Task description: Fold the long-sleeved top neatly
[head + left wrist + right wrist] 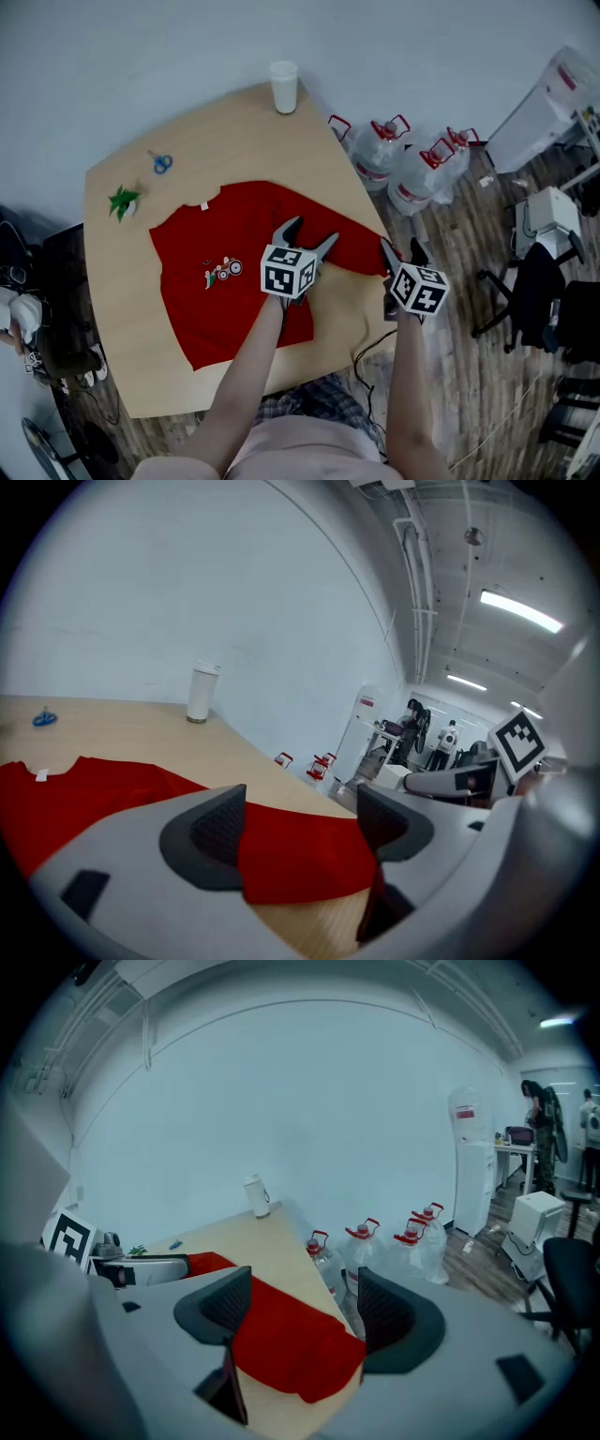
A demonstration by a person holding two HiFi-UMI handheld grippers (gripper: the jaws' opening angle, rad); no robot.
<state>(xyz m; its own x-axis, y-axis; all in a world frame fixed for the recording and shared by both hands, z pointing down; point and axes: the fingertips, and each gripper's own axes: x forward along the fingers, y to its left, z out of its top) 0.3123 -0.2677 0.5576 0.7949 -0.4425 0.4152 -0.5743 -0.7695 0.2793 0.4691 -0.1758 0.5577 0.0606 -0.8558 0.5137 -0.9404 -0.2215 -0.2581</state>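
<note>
a: what are the two grippers doing?
b: the left gripper hovers over the garment with its jaws wide apart and nothing pinched; in its own view only red cloth lies below the gap. the right gripper is just as wide and just as empty, and points down at the outstretched sleeve near the table's edge.
a: and the garment itself?
b: the red long-sleeved cotton top lies flat, print up, on the pale wooden table, with that sleeve reaching to the right edge. i can't make out the other sleeve.
a: so how far along is it?
b: barely begun, i'd judge. no fold shows on the body, so sleeves, sides and hem are all left to do. a white cup, blue scissors and a small green plant sit clear of the cloth.
</note>
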